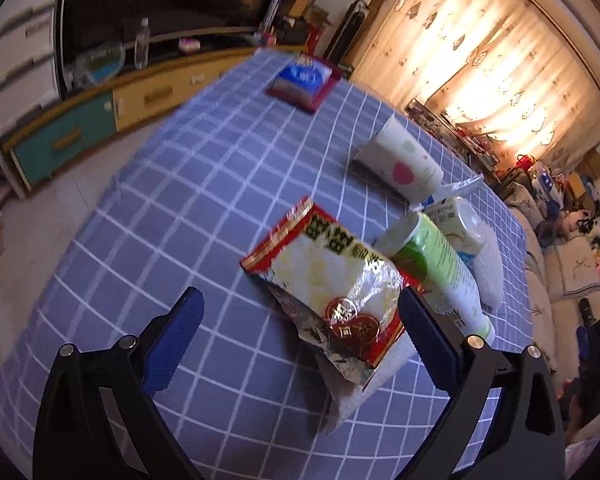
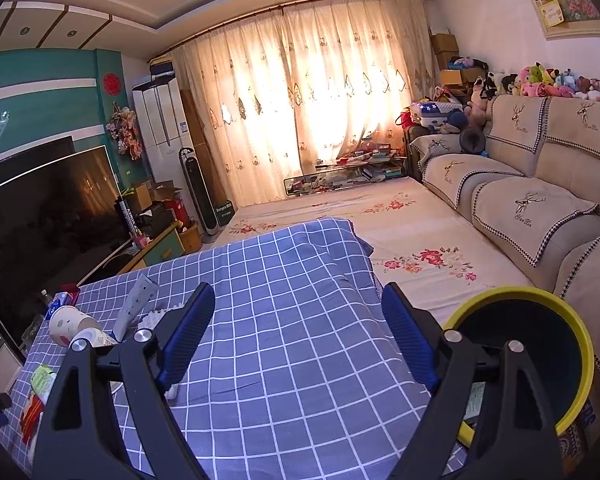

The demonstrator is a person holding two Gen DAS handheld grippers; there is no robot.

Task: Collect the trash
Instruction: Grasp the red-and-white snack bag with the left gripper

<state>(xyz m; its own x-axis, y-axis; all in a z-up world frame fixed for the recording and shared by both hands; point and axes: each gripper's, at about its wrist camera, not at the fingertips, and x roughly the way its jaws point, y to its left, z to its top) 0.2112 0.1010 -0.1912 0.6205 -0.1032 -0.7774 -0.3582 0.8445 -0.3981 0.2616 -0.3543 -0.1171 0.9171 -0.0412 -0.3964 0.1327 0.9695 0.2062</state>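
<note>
1. Left gripper [image 1: 300, 312]: jaws spread wide, holding nothing. Blue pads flank the table [image 1: 160, 208] cloth, the right-hand pad just beside the snack wrapper [image 1: 332, 292], contact not certain.
2. Snack wrapper: red and silver foil, crumpled, lying flat ahead of the left jaws and off toward their right-hand finger rather than centred in the gap. Long axis running diagonally, from the near torn end at lower right up toward the far left. Near end resting on a white paper scrap [image 1: 360, 392].
3. Judged from this: a small shift to the right needed to bring the foil between the pads, then a closure across its narrow width.
4. Just beyond the wrapper, touching or nearly so: a green bottle [image 1: 436, 268] on its side, and past that a white bottle [image 1: 460, 228], also lying down.
5. Farther still: a paper cup [image 1: 400, 160] tipped over, mouth facing away; at the far edge a blue and red packet [image 1: 304, 80].
6. Right gripper [image 2: 298, 328]: jaws likewise wide apart and empty, poised over bare cloth, well away from the clutter at its left. Yellow-rimmed bin [image 2: 580, 360] close at its right side.
7. Judgement: left hand clearly nearer the wrapper; right hand nearer the bin.
</note>
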